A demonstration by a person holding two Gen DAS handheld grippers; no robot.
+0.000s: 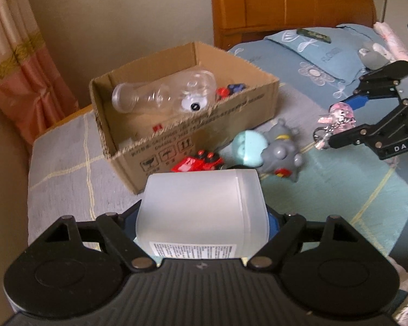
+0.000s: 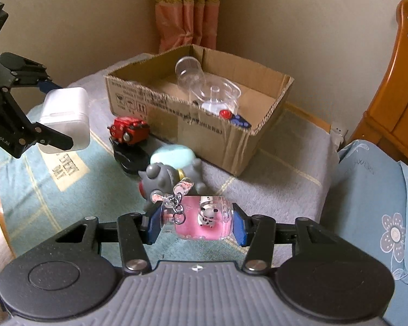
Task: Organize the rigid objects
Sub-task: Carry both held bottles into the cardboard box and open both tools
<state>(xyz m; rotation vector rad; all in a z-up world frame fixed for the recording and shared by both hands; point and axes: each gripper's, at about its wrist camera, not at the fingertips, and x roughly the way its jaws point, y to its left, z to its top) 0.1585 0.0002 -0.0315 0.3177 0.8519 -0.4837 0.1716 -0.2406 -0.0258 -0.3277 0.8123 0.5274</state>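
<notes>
Left wrist view: my left gripper (image 1: 201, 217) is clamped on a frosted white box (image 1: 201, 209), printed label facing the camera, box raised clear of the bedspread (image 1: 62, 163). It fills the near field and hides the fingertips, so I read the grip from the other camera. Beyond it sits the cardboard box (image 1: 193, 135) with a clear plastic bottle (image 1: 163, 92) lying on its side inside, plus a small red piece and a blue piece at the far edge. In front of the carton: red toy car (image 1: 197, 161), just beside a teal-and-grey toy figure (image 1: 269, 149). At right I see the right gripper (image 1: 337, 125) from the side with a pink keychain charm (image 1: 337, 118) between its fingers. Blue pillow (image 1: 326, 51) and orange wooden headboard (image 1: 291, 2) behind. Right wrist view: right gripper (image 2: 197, 222) pinched tight on the pink charm (image 2: 201, 220), a clear capsule with a small spotted figure inside, metal chain dangling at its left end; both blue pads (image 2: 238, 224) press its ends. Only here do I see the left gripper (image 2: 59, 116) side-on, fingers above and below the white box (image 2: 65, 116), held well above the cover. This view also shows a black base (image 2: 130, 157) under the red car (image 2: 129, 130) and the grey figure (image 2: 171, 176) lying on its side just behind the charm. Carton (image 2: 198, 133) stands open-topped, bottle (image 2: 193, 76) tilted inside.
</notes>
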